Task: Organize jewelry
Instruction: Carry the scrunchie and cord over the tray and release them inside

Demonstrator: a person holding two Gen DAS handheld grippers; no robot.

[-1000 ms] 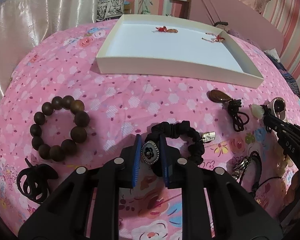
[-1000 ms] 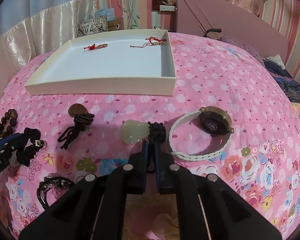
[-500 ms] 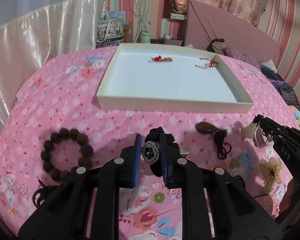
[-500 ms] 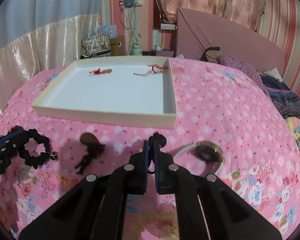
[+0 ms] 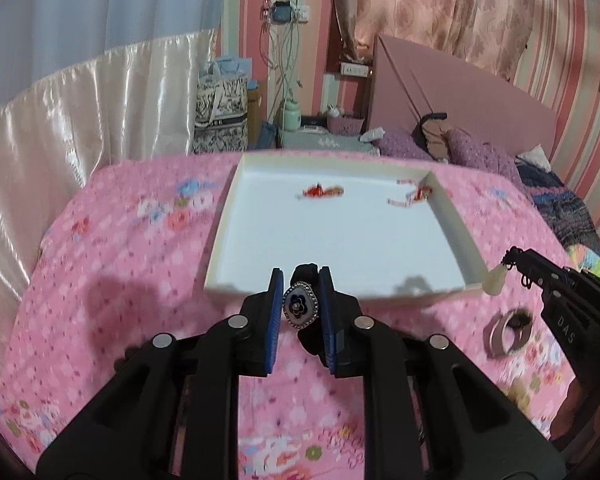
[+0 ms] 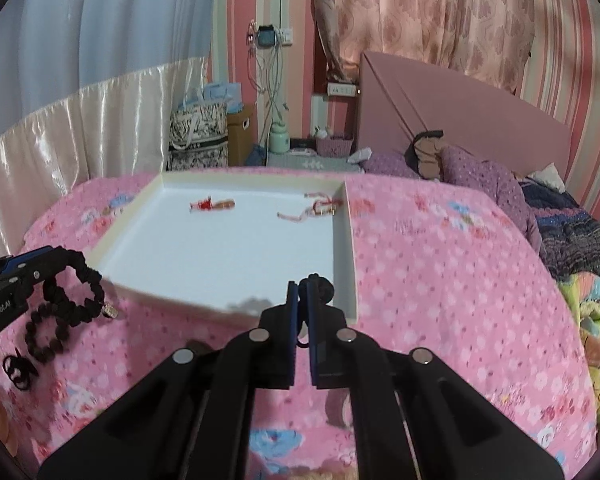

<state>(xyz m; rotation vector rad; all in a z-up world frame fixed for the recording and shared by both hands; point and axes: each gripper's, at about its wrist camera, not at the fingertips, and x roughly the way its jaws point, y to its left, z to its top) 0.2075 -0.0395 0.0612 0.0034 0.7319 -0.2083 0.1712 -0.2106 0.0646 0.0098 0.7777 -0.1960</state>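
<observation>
Lying flat on the pink bedspread (image 5: 100, 280), the white tray (image 5: 456, 236) is running its length away toward the headboard, two red-corded charms (image 6: 212, 204) sitting at its far end. Pinching the black scrunchie (image 5: 306, 272) by its oval flower ornament, the left gripper (image 5: 300, 284) is hovering at the tray's near edge, the oval standing upright. Squeezing a black cord (image 6: 320, 286), the right gripper (image 6: 302, 292) is dangling a pale gourd pendant (image 5: 494, 280) by the tray's near right corner.

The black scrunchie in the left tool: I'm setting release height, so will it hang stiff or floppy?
Probably floppy: the black scrunchie droops in a loose loop from the left tool, clamped at its flower charm. Likely light. Its small metal tag dangles, so it may swing.
</observation>
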